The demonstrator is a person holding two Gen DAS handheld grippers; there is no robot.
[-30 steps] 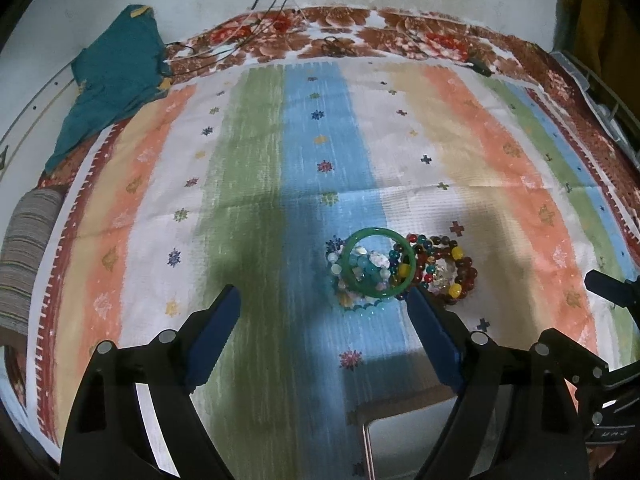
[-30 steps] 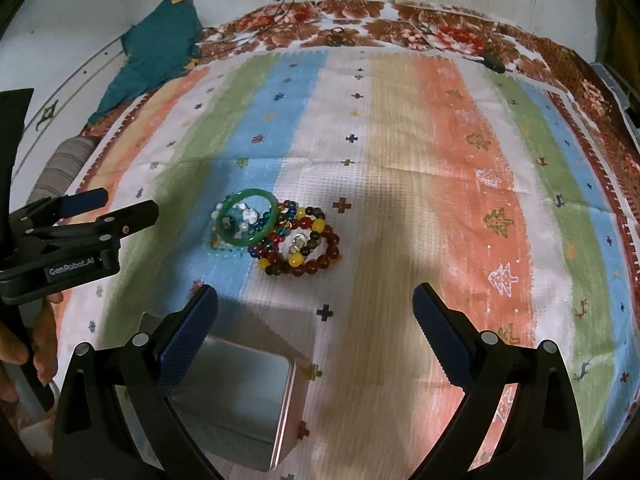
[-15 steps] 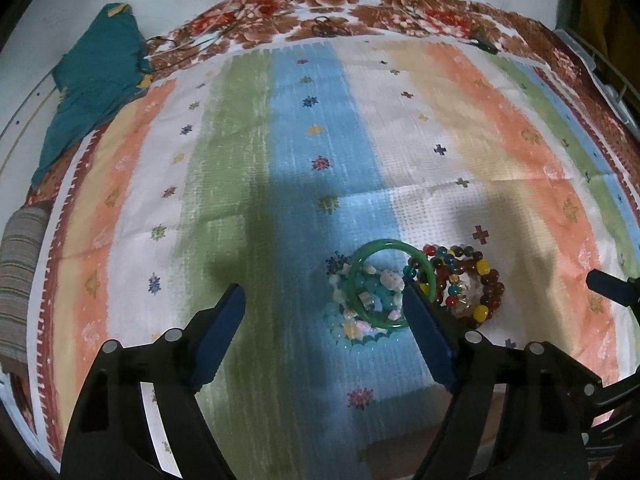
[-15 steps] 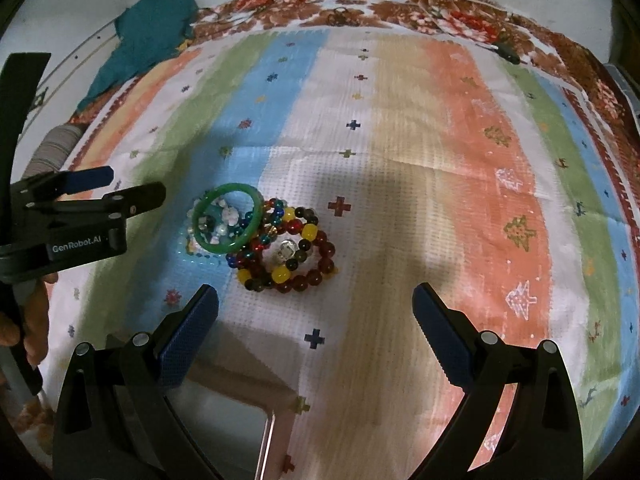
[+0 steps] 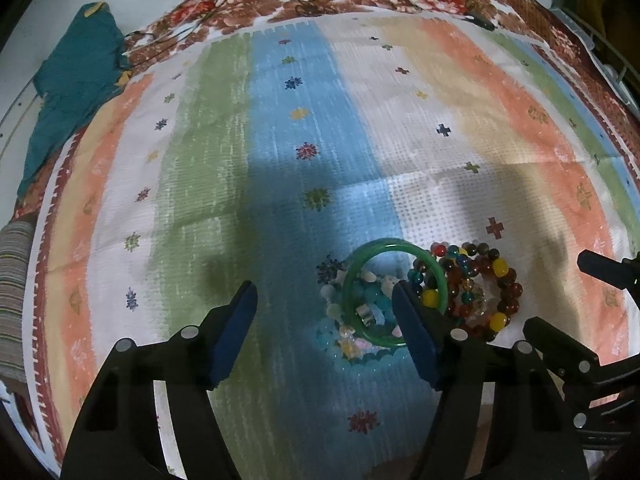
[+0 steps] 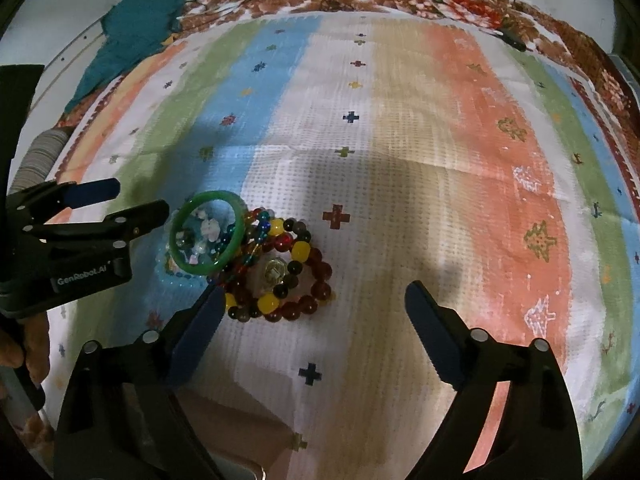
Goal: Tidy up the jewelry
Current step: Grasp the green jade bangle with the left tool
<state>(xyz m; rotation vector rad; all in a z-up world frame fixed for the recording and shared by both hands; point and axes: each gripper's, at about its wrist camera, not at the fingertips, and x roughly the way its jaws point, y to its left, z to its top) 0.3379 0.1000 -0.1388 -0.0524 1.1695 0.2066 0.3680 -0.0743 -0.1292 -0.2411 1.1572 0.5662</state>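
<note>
Between the blue pads of the left gripper (image 5: 325, 312) lies only striped cloth; its jaws are closing with nothing gripped, and the right pad overlaps the near rim of the smooth green bangle (image 5: 394, 292), hiding part of it. Whether pad and bangle touch cannot be told. The right gripper (image 6: 310, 320) is also closing from a wide spread, empty, its left pad tip just beside the near edge of the dark red and yellow beaded bracelets (image 6: 280, 272).

All the jewelry sits in one heap toward the near edge of the multicoloured striped cloth (image 5: 312, 128) that covers the surface. The green bangle leans on a pile of pale blue and white bead strands (image 5: 360, 332), which show through its ring and spill out beneath it. The beaded bracelets touch the bangle's right side, with a strand of small teal and red beads (image 6: 256, 236) crossing between them; single strands in the heap are hard to separate.

The right wrist view alone shows the left gripper from the side, with white lettering on its body, fingertips of the person's hand (image 6: 24, 352) at the frame's left edge, and a pale flat shape (image 6: 244, 432) at the bottom edge, cut off and too hidden behind the gripper to identify. The left wrist view shows the right gripper's dark arms at its right border. A teal crumpled cloth (image 5: 68, 92) lies off the far left corner.
</note>
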